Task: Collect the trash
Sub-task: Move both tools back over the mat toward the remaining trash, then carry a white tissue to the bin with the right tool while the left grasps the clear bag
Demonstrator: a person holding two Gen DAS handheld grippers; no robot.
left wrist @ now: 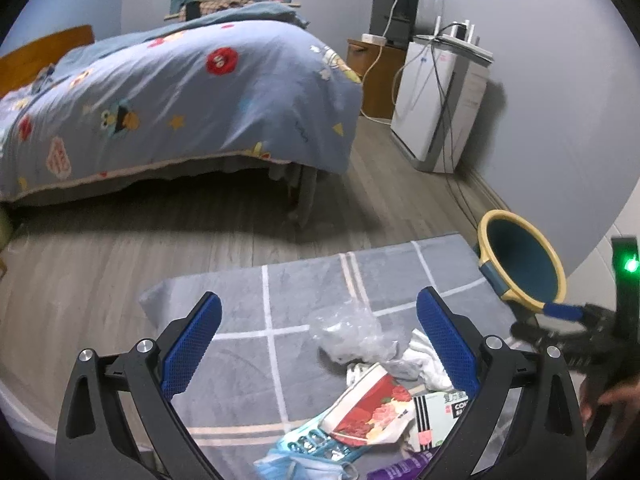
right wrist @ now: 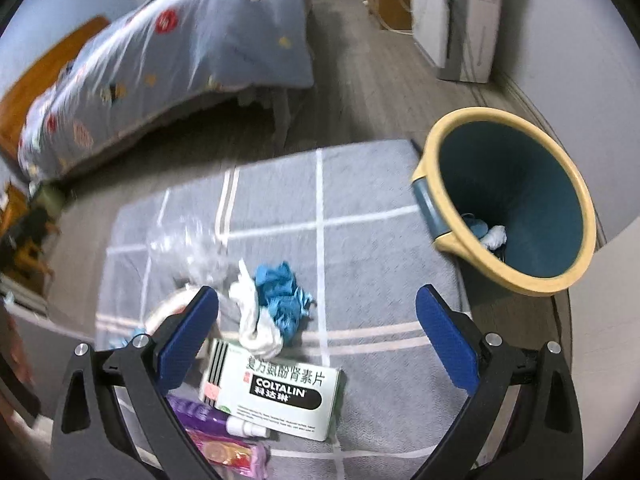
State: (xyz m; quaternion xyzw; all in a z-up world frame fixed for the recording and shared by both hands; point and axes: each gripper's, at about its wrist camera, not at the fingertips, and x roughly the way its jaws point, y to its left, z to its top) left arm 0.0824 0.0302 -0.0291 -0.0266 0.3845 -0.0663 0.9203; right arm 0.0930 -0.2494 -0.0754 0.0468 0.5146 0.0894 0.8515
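Both spread wide and empty: left hand-held gripper (left wrist: 319, 340), right hand-held gripper (right wrist: 318, 334). Litter heaped near the rug's (right wrist: 372, 184) near edge; bin (right wrist: 508, 204) just off its far right corner. Blue crumpled wad (right wrist: 285, 296) beside white tissue (right wrist: 256, 322): light, soft, best pinched mid-bulge. Pill box (right wrist: 276, 390) stiff, flat; take by long edges. Clear plastic (right wrist: 188, 248), blurred, probably slippery.

Soft, even indoor light, a little dim. Beyond my left claw (left wrist: 318, 344) the bed (left wrist: 180, 92) casts a dark shadow on the floor (left wrist: 120, 248). Past my right claw (right wrist: 318, 340) everything smears with motion blur. Fisheye bends both views, with black vignetting at the corners.
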